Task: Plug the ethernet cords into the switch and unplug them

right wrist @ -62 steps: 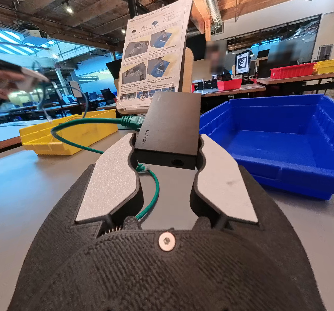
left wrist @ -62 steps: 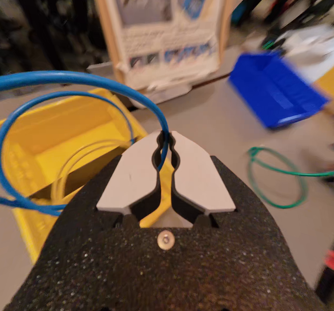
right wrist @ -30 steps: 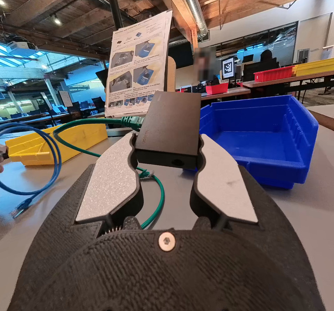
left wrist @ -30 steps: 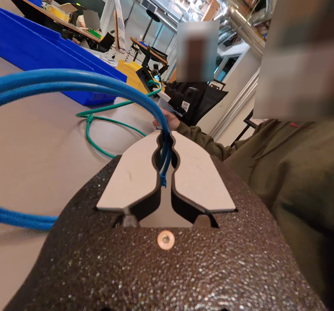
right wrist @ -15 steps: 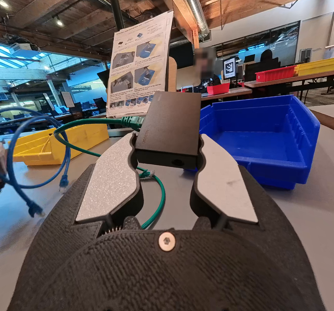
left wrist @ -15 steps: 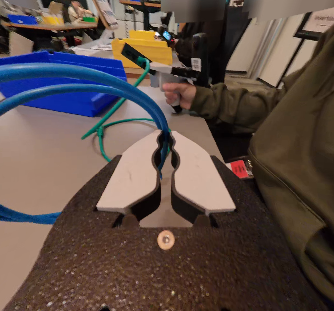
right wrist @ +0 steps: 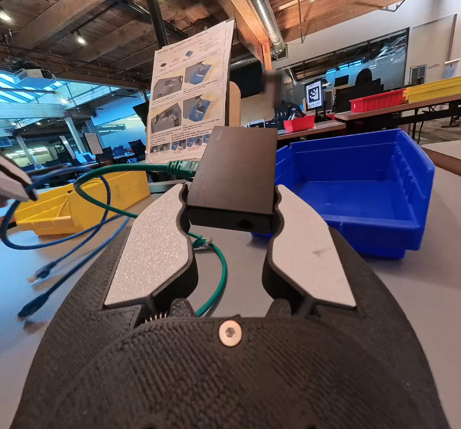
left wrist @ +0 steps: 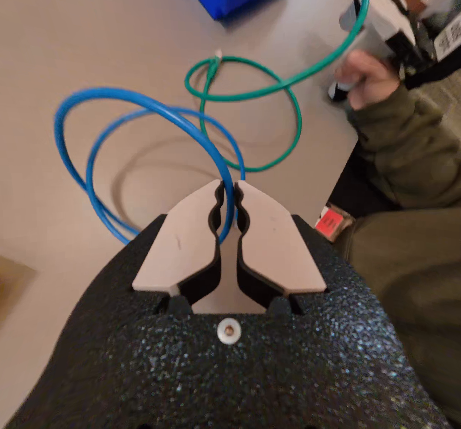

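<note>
Grey counter (right wrist: 374, 292) carries everything, seen from two wrist cams. A large open blue plastic bin (right wrist: 361, 192) sits at right in the right wrist view; a long yellow plastic bin (right wrist: 82, 205) sits at left, w/ a printed instruction sheet on a wooden stand (right wrist: 189, 102) behind, between them.

Right gripper (right wrist: 230, 190): fingers set fairly wide, clamped on both sides of a flat black rectangular ethernet switch (right wrist: 234, 167), held just above the counter & tilted up at its far end. A thin green ethernet cord (right wrist: 124, 167) is plugged into the switch's left side, then loops down onto the counter; its loose plug (left wrist: 214, 65) lies on the counter near the blue bin.

Left gripper (left wrist: 228, 185): fingers nearly closed, pinching a coiled blue ethernet cord (left wrist: 139, 97) at the tips. In the right wrist view its two loose plugs dangle low at left, near the counter; whether they touch it is unclear.

A person's hand (left wrist: 361, 77) in an olive sleeve grips the right gripper's handle.
</note>
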`<state>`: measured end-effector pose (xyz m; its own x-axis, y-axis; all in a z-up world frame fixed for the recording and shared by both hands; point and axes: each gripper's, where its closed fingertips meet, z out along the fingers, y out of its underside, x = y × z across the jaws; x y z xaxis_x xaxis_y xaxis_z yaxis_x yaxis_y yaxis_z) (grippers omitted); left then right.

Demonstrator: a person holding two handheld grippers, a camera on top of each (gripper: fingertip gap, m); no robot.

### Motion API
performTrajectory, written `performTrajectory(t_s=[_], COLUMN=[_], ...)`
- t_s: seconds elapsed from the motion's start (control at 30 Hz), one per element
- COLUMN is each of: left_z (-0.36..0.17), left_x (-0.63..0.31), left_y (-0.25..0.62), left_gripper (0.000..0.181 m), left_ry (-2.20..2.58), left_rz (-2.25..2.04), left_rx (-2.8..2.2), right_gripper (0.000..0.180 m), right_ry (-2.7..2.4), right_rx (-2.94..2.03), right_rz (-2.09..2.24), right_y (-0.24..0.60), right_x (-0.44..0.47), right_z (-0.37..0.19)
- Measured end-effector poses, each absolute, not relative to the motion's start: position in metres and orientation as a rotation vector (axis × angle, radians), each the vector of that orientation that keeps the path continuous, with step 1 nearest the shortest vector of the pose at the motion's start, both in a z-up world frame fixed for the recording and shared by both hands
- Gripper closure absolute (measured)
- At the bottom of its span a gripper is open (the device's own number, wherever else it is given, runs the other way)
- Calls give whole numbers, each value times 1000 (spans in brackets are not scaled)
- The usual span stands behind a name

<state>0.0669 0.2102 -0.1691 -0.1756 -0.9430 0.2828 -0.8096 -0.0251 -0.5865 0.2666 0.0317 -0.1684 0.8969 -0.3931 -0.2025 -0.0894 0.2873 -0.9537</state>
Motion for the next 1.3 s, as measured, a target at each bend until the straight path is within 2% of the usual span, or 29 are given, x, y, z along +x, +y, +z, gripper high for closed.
performTrajectory(t_s=[0.2, 0.4, 0.57, 0.63, 0.8, 1.07, 1.3], left_z=[-211, -207, -231, -247, -277, -300, -299], left_x=[106, 92, 55, 43, 19, 20, 17], left_y=[197, 206, 269, 293, 296, 275, 266], left_gripper=[171, 149, 149, 146, 134, 134, 163], left_ry=[2147, 2265, 2492, 2546, 2762, 2976, 2957], left_rz=[-1189, -1320, -626, -387, -220, -221, -333], left_rx=[-1820, -1597, -909, -783, -614, -461, -1126], right_gripper=[115, 115, 115, 115, 115, 115, 115], right_ry=[435, 433, 436, 438, 418, 416, 395], right_rx=[-1275, -1278, -1275, -1272, -1289, -1288, -1301], right_rz=[-214, -210, -212, -211, -223, -223, -239], right_y=[31, 31, 31, 31, 33, 33, 35], right_x=[265, 266, 267, 267, 264, 264, 261], right_z=[-168, -168, -168, -168, -168, -168, -168])
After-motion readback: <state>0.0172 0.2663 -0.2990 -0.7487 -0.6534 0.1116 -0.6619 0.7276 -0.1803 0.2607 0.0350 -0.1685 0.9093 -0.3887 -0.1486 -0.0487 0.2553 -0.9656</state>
